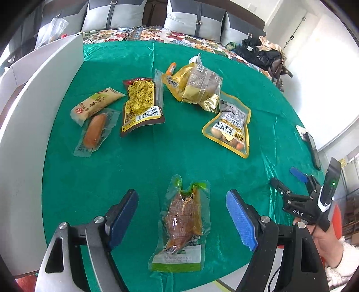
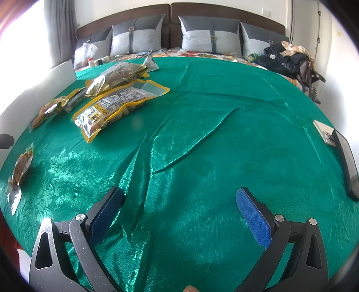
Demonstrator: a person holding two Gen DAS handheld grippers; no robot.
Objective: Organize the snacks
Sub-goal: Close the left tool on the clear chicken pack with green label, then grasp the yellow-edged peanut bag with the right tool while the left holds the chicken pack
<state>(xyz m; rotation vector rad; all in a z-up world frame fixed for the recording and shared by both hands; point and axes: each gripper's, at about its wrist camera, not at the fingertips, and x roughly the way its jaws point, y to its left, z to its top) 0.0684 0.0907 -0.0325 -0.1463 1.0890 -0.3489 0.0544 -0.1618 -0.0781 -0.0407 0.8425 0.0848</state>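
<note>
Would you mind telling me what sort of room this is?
Most likely a bedroom: a padded headboard with grey pillows stands behind a bed, and a green cloth holds the snack packets.

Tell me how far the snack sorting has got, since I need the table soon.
Little looks done: the packets lie loose on the green cloth, some overlapping. In hand: nothing. The left tongs stand open either side of the clear packet of brown meat, not touching it; the right tongs are open over bare cloth. Left: the peanut pouch, sausage and the others.
</note>
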